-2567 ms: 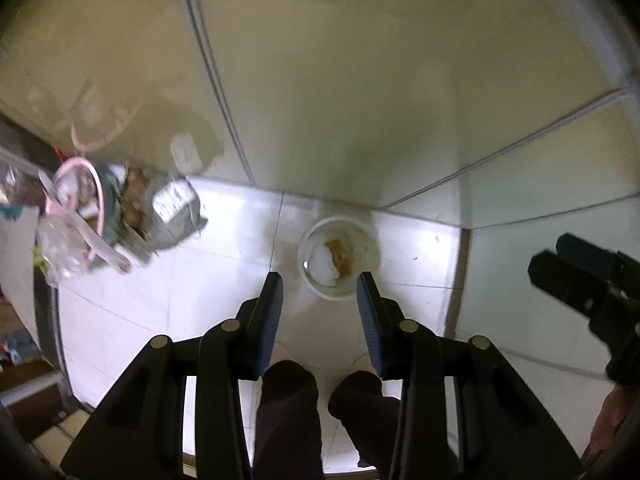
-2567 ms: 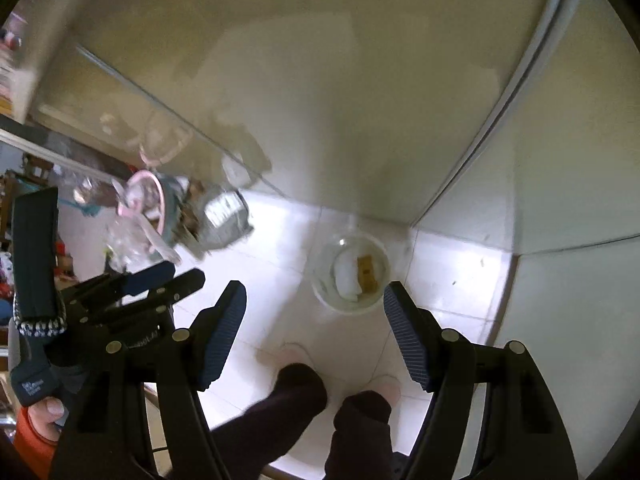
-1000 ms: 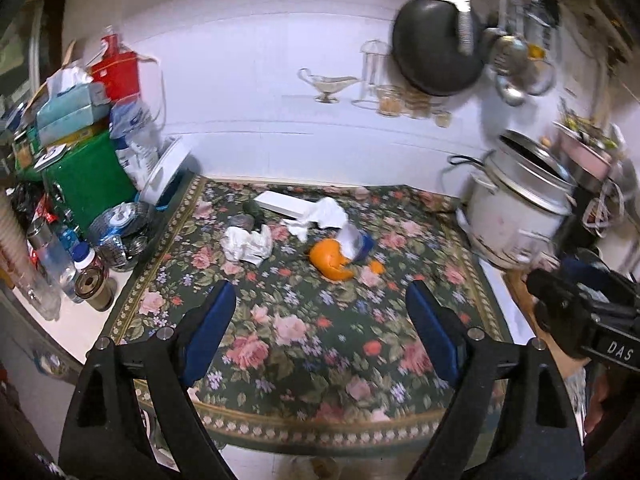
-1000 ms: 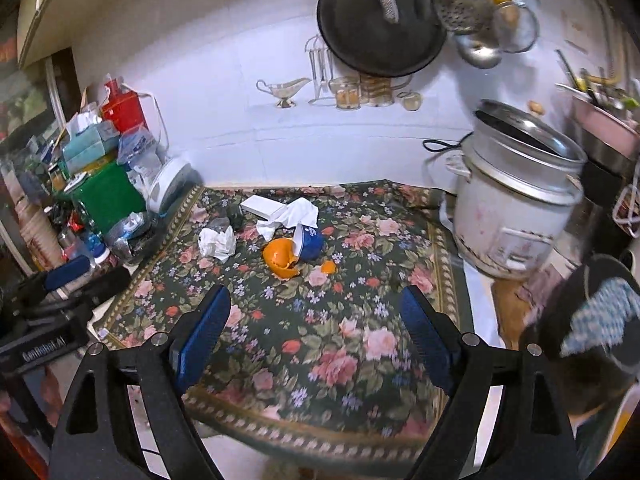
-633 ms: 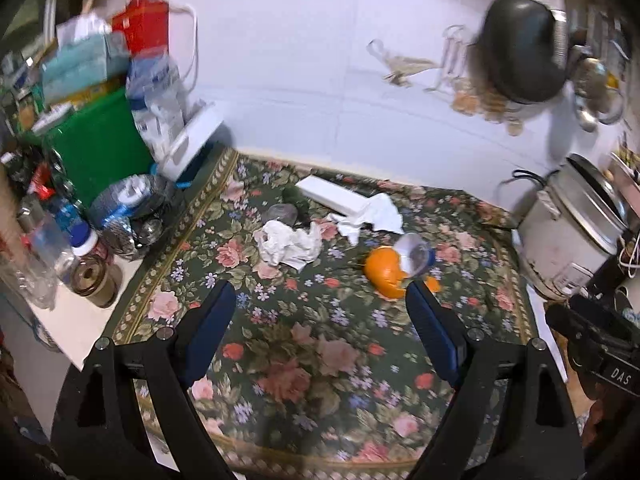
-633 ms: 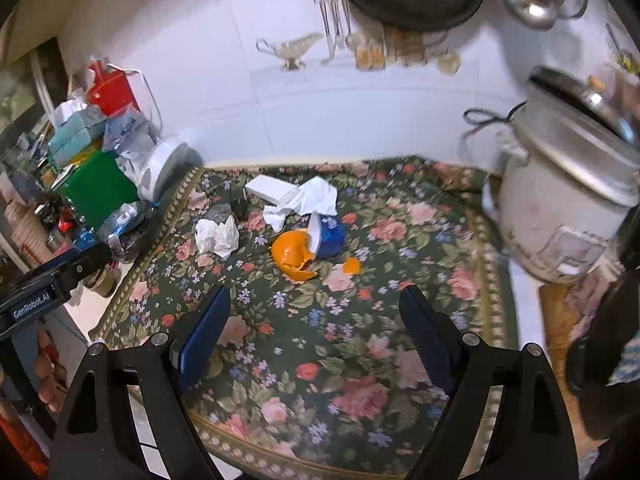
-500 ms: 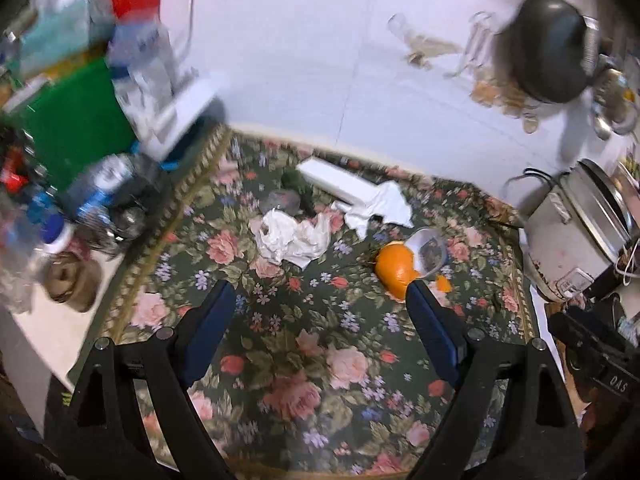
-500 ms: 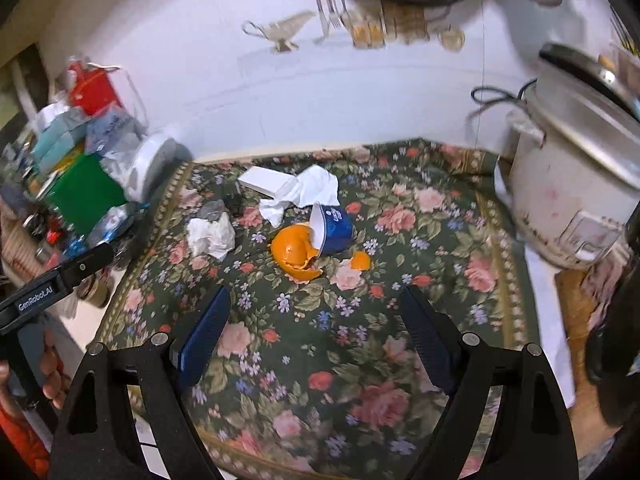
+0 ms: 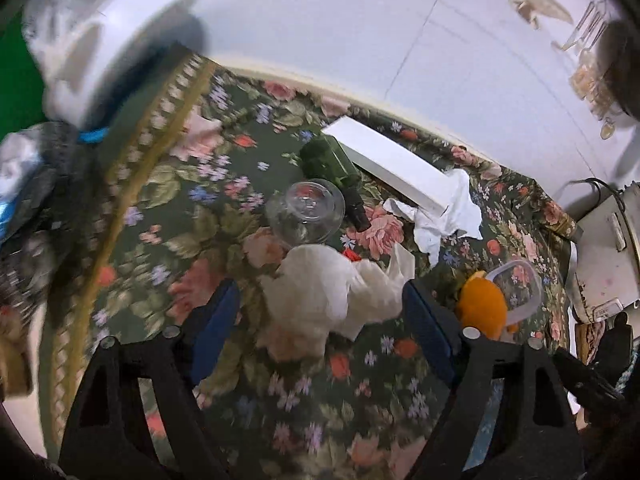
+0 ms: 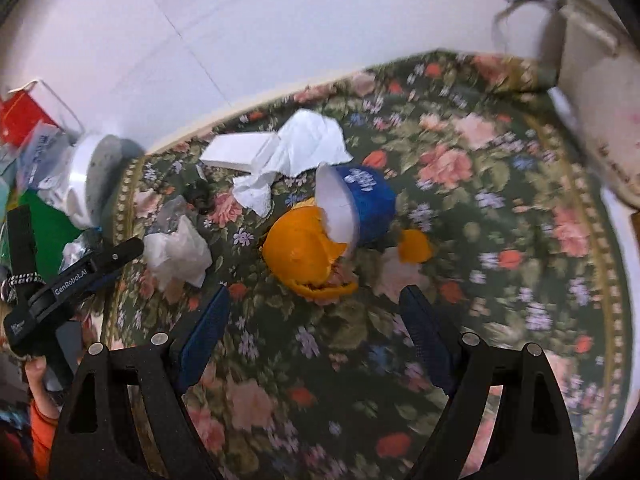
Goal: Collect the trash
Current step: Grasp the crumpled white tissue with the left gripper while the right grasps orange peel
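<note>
A crumpled white tissue (image 9: 336, 292) lies on the floral tablecloth (image 9: 168, 200). My left gripper (image 9: 320, 314) hangs just above the tissue, which sits between its closing jaws; the blue pads (image 9: 218, 316) do not touch it. In the right wrist view, an orange peel (image 10: 304, 252) leans against a tipped blue cup (image 10: 368, 200), with a small peel piece (image 10: 416, 250) beside them. My right gripper (image 10: 316, 316) stands open and empty just short of the peel. A white napkin (image 10: 304, 148) and a white box (image 10: 240, 148) lie behind.
A clear glass jar (image 9: 306, 210) and a green bottle (image 9: 332, 164) lie just beyond the tissue. A rice cooker (image 9: 604, 248) stands at the right edge. A white round appliance (image 9: 108, 40) and cluttered containers crowd the left side. The white wall runs close behind.
Both grippers swung from the floor bin to the table and dropped close to it. The left now straddles the crumpled tissue; the right has closed in on the orange peel.
</note>
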The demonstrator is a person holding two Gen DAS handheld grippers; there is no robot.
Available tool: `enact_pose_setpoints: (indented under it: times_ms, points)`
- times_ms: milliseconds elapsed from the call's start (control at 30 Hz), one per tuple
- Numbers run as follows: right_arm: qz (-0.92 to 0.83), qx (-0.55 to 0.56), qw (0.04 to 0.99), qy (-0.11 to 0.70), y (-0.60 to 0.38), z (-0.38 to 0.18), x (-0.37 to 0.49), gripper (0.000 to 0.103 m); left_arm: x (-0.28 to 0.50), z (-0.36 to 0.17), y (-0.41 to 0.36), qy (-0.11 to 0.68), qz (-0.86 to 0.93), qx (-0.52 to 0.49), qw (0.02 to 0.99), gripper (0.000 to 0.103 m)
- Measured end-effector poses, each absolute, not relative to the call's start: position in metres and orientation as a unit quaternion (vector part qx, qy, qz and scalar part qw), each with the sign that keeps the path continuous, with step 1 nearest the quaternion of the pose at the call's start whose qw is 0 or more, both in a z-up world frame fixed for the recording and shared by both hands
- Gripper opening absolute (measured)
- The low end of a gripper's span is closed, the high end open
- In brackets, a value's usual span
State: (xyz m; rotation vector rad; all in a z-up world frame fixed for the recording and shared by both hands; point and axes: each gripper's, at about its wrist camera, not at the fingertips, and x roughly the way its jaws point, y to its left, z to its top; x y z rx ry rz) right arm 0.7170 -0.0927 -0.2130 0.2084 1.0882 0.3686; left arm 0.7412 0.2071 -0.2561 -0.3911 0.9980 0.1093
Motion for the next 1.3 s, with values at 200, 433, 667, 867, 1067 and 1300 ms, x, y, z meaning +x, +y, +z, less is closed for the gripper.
enact_pose_setpoints:
  times_ms: [200, 433, 667, 867, 1067, 1300]
  points:
    - [0.169, 0.105, 0.821, 0.536, -0.069, -0.245, 0.745, 0.075, 0.757, -0.28, 0.203, 0.486, 0.016, -0.196, 0.851, 0.073]
    - [0.149, 0.109, 0.816, 0.547, -0.055, -0.269, 0.755, 0.064, 0.758, -0.287, 0.196, 0.474, -0.001, -0.191, 0.86, 0.06]
    - [0.165, 0.109, 0.822, 0.535, -0.048, -0.264, 0.751, 0.035, 0.752, -0.278, 0.186, 0.466, -0.01, -0.167, 0.869, 0.034]
    - [0.195, 0.103, 0.818, 0.531, -0.047, -0.25, 0.739, 0.021, 0.732, -0.263, 0.175, 0.46, 0.003, -0.133, 0.878, 0.031]
    - [0.223, 0.103, 0.823, 0.512, -0.054, -0.223, 0.714, 0.014, 0.703, -0.231, 0.166, 0.436, 0.021, -0.111, 0.893, 0.031]
    - [0.255, 0.092, 0.833, 0.482, -0.08, -0.184, 0.677, 0.013, 0.659, -0.193, 0.14, 0.415, 0.034, -0.12, 0.901, 0.031]
